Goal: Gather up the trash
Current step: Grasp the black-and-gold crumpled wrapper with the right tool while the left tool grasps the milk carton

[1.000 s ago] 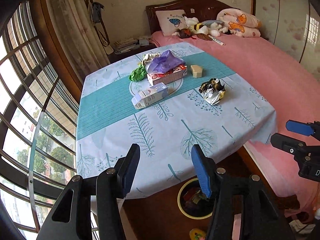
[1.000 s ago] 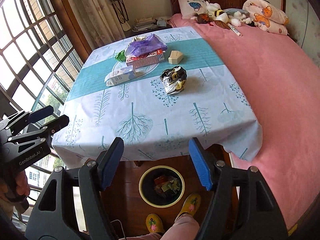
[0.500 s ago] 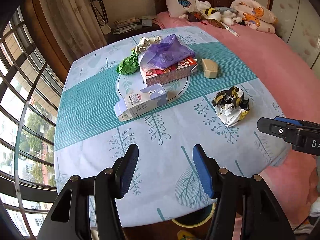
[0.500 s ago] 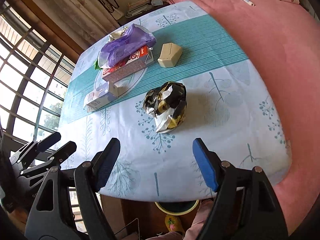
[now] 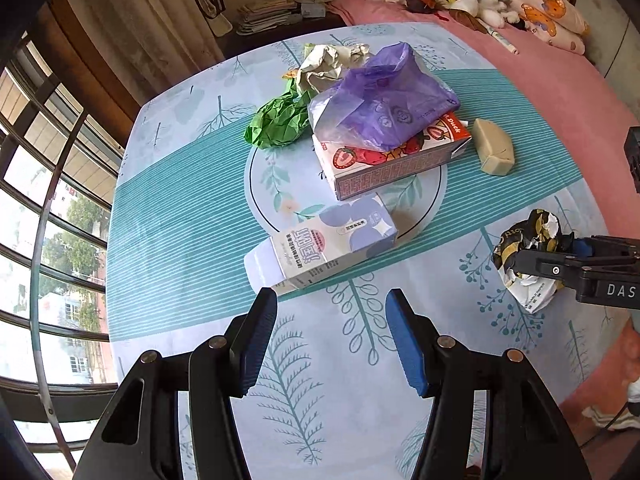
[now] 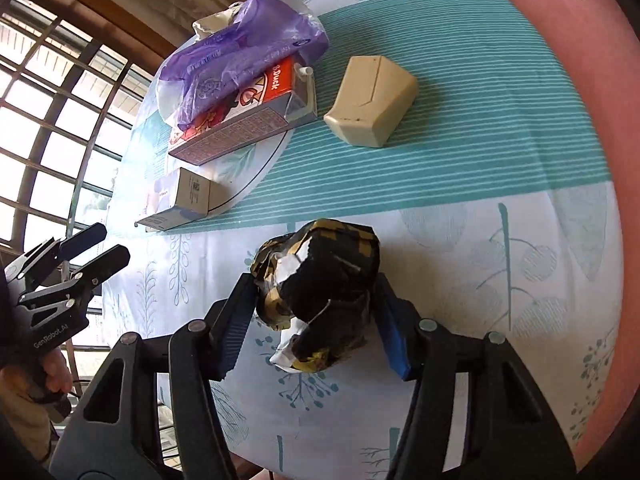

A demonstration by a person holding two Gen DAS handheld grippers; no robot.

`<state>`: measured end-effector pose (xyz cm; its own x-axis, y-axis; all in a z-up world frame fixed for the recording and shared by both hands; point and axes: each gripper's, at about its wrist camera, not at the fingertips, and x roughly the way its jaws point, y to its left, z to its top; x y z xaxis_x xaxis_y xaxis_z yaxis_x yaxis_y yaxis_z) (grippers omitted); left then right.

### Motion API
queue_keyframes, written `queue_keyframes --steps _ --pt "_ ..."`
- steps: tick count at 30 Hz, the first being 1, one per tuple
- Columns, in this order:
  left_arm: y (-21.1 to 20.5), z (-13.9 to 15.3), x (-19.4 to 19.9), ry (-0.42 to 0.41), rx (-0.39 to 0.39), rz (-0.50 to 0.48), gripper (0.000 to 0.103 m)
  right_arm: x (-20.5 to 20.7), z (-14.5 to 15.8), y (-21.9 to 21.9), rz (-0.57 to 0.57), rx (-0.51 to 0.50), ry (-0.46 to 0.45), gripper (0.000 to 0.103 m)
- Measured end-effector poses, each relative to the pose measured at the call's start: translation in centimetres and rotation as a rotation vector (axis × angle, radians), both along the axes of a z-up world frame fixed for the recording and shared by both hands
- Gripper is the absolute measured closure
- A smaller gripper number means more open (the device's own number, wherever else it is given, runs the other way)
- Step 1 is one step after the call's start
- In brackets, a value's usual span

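A bedroom surface (image 5: 168, 216) in a leaf-print cloth stands beside a pink bed (image 5: 560, 80), littered with trash. The right gripper (image 6: 316, 316) has its jaws spread around a crumpled black-and-yellow wrapper (image 6: 324, 280), both pads at or just beside its flanks; whether they press it yet cannot be told. The left gripper (image 5: 330, 340) hovers with jaws wide apart and empty, just short of a small white carton (image 5: 324, 248). Beyond lie a strawberry carton (image 5: 396, 164) under a purple bag (image 5: 384, 104), a beige box (image 6: 370, 102) and green paper (image 5: 280, 124). The wrapper looks springy: a shallow pinch could let it slip free onto the floor.
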<state>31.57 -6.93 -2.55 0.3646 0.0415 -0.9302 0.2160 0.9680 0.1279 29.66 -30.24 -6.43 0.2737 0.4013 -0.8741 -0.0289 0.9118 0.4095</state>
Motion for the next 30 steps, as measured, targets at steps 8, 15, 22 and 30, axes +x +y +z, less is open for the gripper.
queue_keyframes --steps 8,15,22,30 --pt "1.8 -1.9 3.8 0.059 0.057 -0.064 0.046 2.5 -0.1 1.1 0.069 0.014 -0.019 0.049" --pt "0.6 -3.8 6.3 0.12 0.055 -0.154 0.045 3.9 -0.1 1.5 0.108 0.013 -0.021 0.049" --pt "0.1 -5.4 8.4 0.163 0.075 -0.188 0.044 3.8 -0.1 1.9 0.114 0.02 -0.032 0.049" --pt "-0.1 -6.3 10.2 0.193 0.057 -0.196 0.044 3.2 -0.1 1.5 0.107 0.023 -0.04 0.049"
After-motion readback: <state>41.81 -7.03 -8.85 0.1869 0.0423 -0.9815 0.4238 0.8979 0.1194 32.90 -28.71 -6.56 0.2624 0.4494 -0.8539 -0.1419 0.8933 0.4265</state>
